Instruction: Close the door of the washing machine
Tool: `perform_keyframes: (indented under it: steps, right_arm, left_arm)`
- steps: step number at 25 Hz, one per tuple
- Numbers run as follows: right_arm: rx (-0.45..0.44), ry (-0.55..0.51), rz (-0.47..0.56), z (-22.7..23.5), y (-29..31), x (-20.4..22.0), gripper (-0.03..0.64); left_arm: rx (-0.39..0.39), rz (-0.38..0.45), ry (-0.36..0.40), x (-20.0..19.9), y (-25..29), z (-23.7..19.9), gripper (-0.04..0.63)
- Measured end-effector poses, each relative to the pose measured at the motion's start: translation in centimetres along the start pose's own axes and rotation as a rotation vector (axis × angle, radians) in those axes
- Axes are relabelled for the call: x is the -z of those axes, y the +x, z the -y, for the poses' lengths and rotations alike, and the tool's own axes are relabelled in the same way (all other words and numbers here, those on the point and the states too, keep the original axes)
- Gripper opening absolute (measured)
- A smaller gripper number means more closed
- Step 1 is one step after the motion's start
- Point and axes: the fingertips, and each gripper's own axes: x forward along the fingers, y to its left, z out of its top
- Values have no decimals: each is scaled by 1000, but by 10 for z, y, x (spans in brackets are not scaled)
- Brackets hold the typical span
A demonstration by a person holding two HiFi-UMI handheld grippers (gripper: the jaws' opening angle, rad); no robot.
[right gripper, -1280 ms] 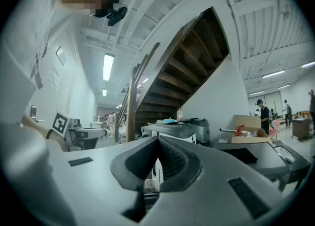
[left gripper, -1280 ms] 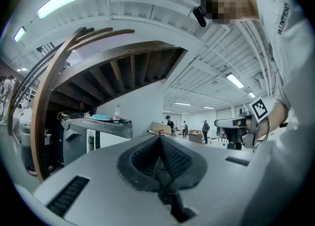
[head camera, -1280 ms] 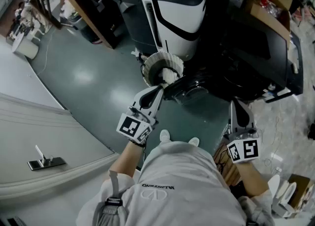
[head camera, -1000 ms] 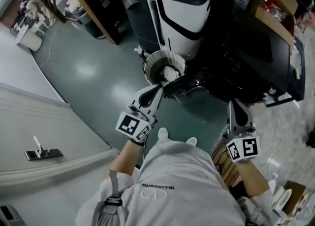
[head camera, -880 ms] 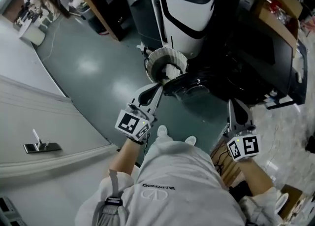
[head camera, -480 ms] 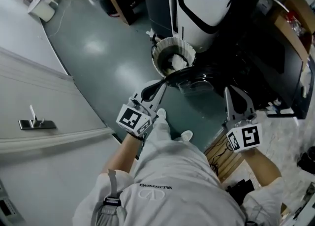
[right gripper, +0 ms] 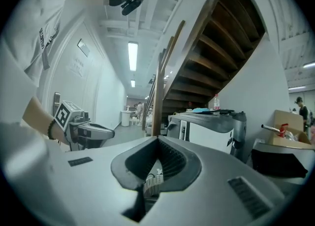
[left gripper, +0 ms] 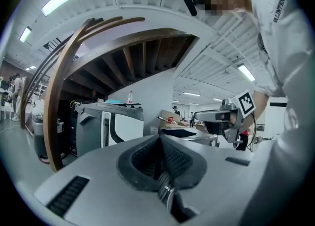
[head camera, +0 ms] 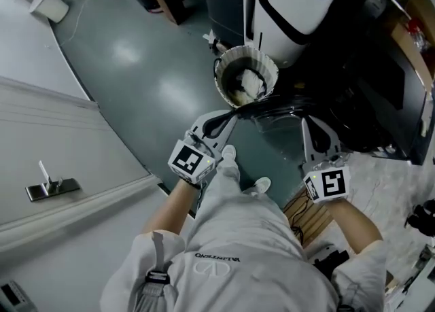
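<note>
The white and dark washing machine (head camera: 289, 1) stands at the top of the head view. Its dark round glossy door (head camera: 282, 110) hangs open in front of it, low down. A ribbed white basket (head camera: 268, 66) with pale laundry sits just left of the door. My left gripper (head camera: 230, 120) is shut and empty, its tip at the door's left edge; contact cannot be told. My right gripper (head camera: 314, 126) is shut and empty, just right of the door. The machine (left gripper: 110, 124) also shows ahead in the left gripper view, and the machine (right gripper: 211, 124) in the right gripper view.
A white room door with a metal handle (head camera: 49, 187) lies at the left. Dark equipment (head camera: 384, 93) and a cardboard box (head camera: 408, 35) stand right of the machine. A wooden staircase (right gripper: 216, 48) rises over it. A slatted wooden crate (head camera: 307, 214) sits by the person's shoes (head camera: 259, 185).
The person has stepped nearer to the machine. Both grippers have sunk toward the open door, and the right one has swung left to its right edge. Both stayed shut.
</note>
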Motion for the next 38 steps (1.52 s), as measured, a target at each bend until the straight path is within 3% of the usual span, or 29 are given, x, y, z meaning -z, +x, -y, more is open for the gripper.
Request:
perform_keyframes:
  steps: [11, 16, 27, 31, 33, 38]
  right_arm:
    - [38, 53, -152, -25, 104, 67, 9]
    - [60, 101, -162, -37, 139, 97, 9]
    - [68, 138, -261, -39, 164, 193, 9]
    - [61, 144, -282, -37, 170, 233, 10]
    - [67, 157, -284, -37, 171, 250, 9]
    - [85, 175, -289, -38, 173, 285, 10]
  left_arm:
    - [169, -81, -73, 74, 48, -82, -3]
    - [222, -124, -94, 113, 69, -104, -3]
    - [301, -190, -106, 193, 105, -108, 26]
    - [347, -227, -53, 230, 118, -100, 51]
    - [370, -245, -37, 246, 122, -95, 97]
    - [427, -290, 16, 285, 127, -86, 110]
